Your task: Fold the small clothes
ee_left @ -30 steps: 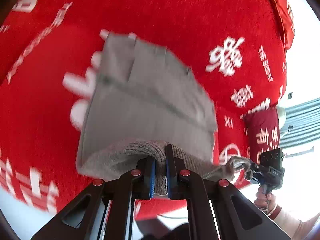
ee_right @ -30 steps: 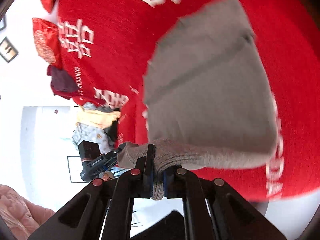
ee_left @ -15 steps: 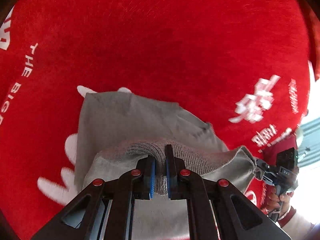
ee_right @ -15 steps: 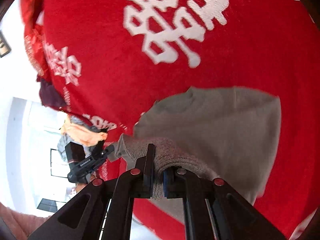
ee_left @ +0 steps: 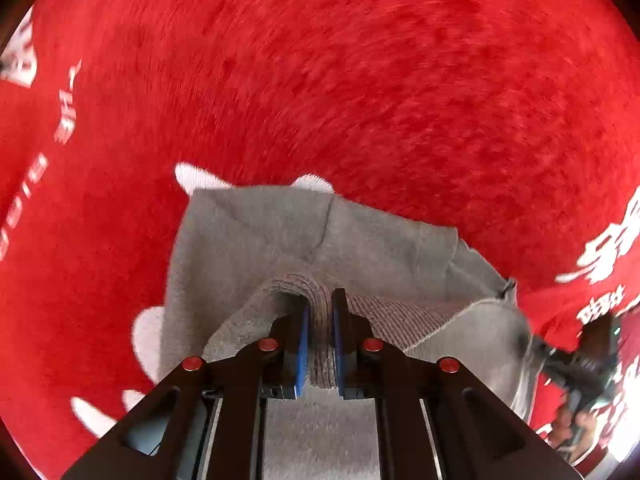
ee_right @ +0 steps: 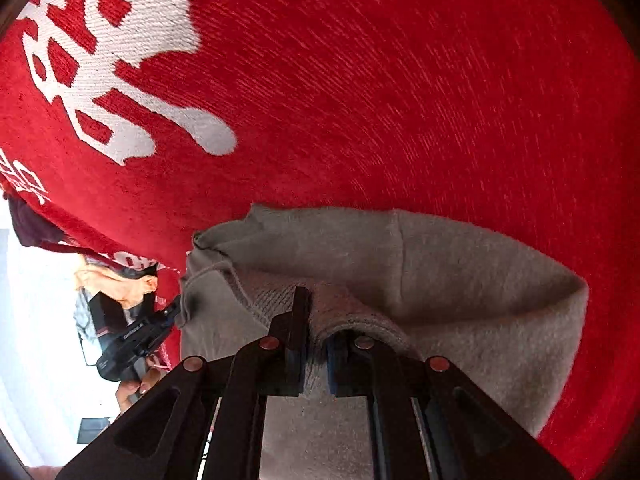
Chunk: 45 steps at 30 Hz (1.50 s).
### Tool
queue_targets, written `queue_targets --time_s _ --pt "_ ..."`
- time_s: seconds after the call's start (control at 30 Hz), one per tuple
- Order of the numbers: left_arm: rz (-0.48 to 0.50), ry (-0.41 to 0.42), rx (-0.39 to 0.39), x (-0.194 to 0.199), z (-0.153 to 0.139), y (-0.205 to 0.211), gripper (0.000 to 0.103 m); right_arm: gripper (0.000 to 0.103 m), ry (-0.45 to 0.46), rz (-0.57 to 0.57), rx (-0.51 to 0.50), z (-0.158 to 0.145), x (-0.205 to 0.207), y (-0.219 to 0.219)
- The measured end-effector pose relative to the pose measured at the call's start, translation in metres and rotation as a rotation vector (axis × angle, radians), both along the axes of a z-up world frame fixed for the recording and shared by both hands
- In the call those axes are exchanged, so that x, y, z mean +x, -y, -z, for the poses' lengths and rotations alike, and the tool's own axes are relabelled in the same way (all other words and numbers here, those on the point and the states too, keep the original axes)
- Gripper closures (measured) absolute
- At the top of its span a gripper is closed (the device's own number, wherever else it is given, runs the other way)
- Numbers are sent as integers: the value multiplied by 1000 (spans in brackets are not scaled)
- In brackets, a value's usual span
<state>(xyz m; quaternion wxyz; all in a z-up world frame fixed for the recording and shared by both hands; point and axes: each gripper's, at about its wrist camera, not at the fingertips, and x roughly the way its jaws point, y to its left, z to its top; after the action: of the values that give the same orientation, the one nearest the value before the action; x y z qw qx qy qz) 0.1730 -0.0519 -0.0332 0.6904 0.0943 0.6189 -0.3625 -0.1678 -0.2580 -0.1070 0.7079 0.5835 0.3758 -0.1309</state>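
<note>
A grey garment (ee_left: 360, 248) is pinched at its ribbed hem by the left gripper (ee_left: 319, 344); the right gripper (ee_right: 316, 344), jaws opening, apparently grips it too, lower centre, over a red blanket (ee_left: 360, 80)

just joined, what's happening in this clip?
A person holds a gripper in each hand and is folding a small grey garment on a red blanket with white lettering. The left gripper is clamped on the ribbed hem. The right gripper also has the hem between its fingers, and its jaws are opening. The garment lies partly doubled over on the blanket.
</note>
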Motion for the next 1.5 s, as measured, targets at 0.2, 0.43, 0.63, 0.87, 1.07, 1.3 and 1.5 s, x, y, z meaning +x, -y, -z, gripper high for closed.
queue_targets --time_s 0.2,0.43,0.63,0.87,1.07,1.3,1.5 --pt "39 155 39 -16 -38 4 23 49 -21 56 -141 -40 -15 10" --pt "84 178 85 -32 -30 2 23 49 -167 -30 -172 -31 -26 1" --pt "49 144 167 -37 20 21 23 92 -214 -55 -159 -7 -16 -7" --pt "-14 232 213 -27 24 32 23 97 -238 -89 -246 -15 -5 4" --pt "45 249 198 -40 -6 3 23 70 -289 -100 -275 -22 -9 -8" --pt "103 197 255 -75 -9 -59 23 68 -246 -97 -108 -40 -96 -78" --pt "87 177 333 -85 16 -85 23 76 -251 -144 0 -12 -119 -124"
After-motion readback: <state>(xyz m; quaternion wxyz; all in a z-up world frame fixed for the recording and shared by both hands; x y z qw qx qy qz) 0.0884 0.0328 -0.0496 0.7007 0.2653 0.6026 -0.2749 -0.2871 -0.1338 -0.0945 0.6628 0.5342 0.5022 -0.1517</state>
